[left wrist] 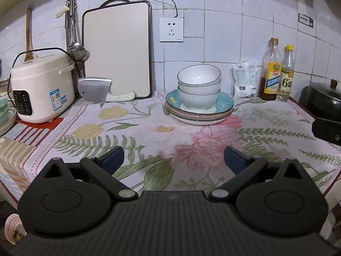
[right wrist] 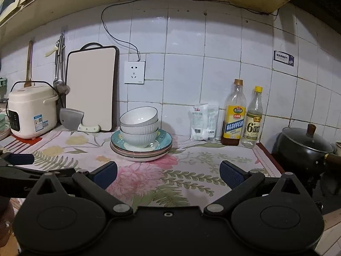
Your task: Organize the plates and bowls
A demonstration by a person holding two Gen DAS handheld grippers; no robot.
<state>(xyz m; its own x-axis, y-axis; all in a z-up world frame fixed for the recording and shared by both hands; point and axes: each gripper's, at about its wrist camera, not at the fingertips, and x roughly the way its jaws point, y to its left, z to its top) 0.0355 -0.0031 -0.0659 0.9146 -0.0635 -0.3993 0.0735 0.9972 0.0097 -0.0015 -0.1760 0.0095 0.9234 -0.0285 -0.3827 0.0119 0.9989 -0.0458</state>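
Left wrist view: counter under a floral cloth (left wrist: 191,140), printed with pink blooms, yellow tulips and green ferns, matte and flat. Back wall is glossy white square tile with dark grout.

Stack of bowls (left wrist: 199,87): three white ceramic bowls nested, the lower ones ribbed on the outside, the top one smooth inside with a thin dark rim line. The top bowl is empty. They sit on a stack of plates (left wrist: 198,112): top plate teal with printed motifs, then a pinkish one, and a pale one at the bottom; all round and shallow. The whole pile stands mid-counter near the wall, right of the cutting board (left wrist: 117,51).

Cutting board is cream, rectangular with rounded corners and a dark frame, propped upright against the tile. A steel cleaver (left wrist: 100,90) with a pale handle leans at its foot. Left of it sits a cream rice cooker (left wrist: 40,87), boxy and rounded, lid shut. Right of the pile: a white plastic packet (left wrist: 245,81), then two clear bottles (left wrist: 277,72), one with dark liquid low in it, the other clear. Black lidded pot (right wrist: 304,147) at the far right, contents hidden.

Left gripper (left wrist: 173,159): black frame, blue fingers (left wrist: 113,160) spread wide, nothing between them, hanging above the cloth short of the pile.

Right wrist view: right gripper (right wrist: 168,173) likewise spread wide, empty, blue fingers (right wrist: 231,173) over the pink flower print, clear of the plates.
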